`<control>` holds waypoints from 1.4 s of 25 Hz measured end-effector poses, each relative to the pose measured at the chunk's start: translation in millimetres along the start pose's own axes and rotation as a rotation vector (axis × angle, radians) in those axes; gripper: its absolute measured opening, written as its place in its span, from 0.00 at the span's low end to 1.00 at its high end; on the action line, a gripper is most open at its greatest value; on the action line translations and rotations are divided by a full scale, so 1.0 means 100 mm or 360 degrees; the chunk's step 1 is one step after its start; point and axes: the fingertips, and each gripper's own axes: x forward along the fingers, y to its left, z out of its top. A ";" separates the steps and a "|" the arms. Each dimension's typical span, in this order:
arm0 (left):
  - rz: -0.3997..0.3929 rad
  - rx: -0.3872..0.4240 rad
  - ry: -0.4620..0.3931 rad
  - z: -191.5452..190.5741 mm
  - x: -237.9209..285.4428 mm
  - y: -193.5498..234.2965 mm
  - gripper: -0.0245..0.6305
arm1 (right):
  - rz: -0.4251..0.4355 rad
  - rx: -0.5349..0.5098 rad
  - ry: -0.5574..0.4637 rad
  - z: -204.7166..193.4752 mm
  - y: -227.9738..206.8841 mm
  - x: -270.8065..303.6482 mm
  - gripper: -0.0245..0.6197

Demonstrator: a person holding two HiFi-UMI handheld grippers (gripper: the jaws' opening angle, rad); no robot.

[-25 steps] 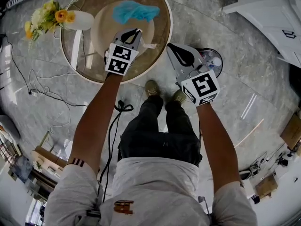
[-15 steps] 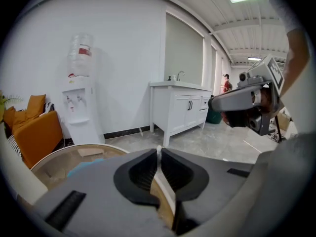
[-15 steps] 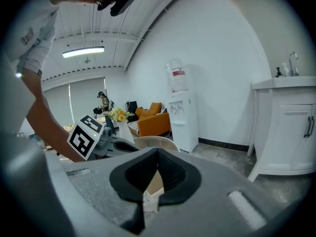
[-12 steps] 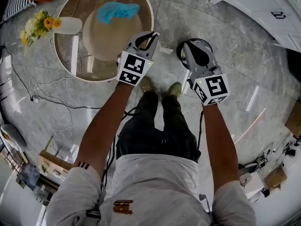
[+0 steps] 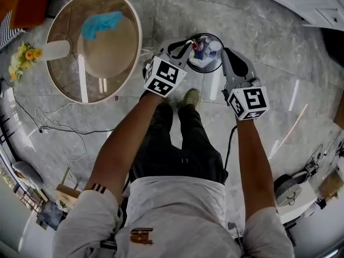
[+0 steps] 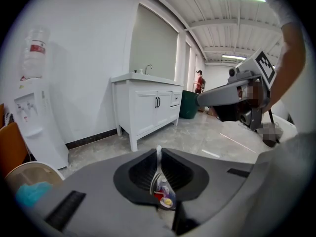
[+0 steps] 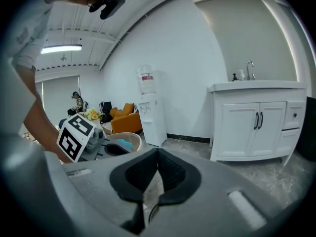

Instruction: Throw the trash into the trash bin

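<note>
The left hand-held gripper reaches over the left rim of the round trash bin, which stands on the grey stone floor ahead of the person's one visible shoe; the other foot is hidden by the legs. Its jaws are pressed almost together on a white scrap, seen edge-on in the left gripper view as a thin pale sliver poking up past the tips; what it is made of cannot be told, and in the head view the gripper body covers it. Beneath the sliver, through the opening behind the pads, a few colourful bits show, too cramped to name; the head view puts bottle-like trash in blue, white and red inside the bin, too small to read further.

The right hand-held gripper sits just beside the bin's right rim; its jaws meet at the tips with nothing between them, only floor showing through the gap behind.

Left of the bin stands a round glass surface carrying a blue cloth and a vase of yellow flowers at its far edge; a white cabinet with a tap is clear in both gripper views but cut off at the top of the head view.
</note>
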 end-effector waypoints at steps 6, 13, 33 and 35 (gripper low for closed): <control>-0.0124 0.0144 0.0129 -0.10 0.50 -0.45 0.08 | 0.0014 0.0016 0.0011 -0.14 -0.27 -0.15 0.04; -0.0113 0.0146 0.0200 -0.19 0.79 -0.58 0.09 | 0.0065 -0.0005 0.0023 -0.25 -0.40 -0.23 0.04; 0.0115 -0.0027 0.0000 -0.02 0.10 0.03 0.37 | 0.0276 -0.0074 -0.0007 -0.01 0.22 0.19 0.04; 0.0198 -0.0036 -0.0033 -0.02 -0.12 0.30 0.37 | 0.0338 -0.0093 -0.0015 0.06 0.44 0.34 0.04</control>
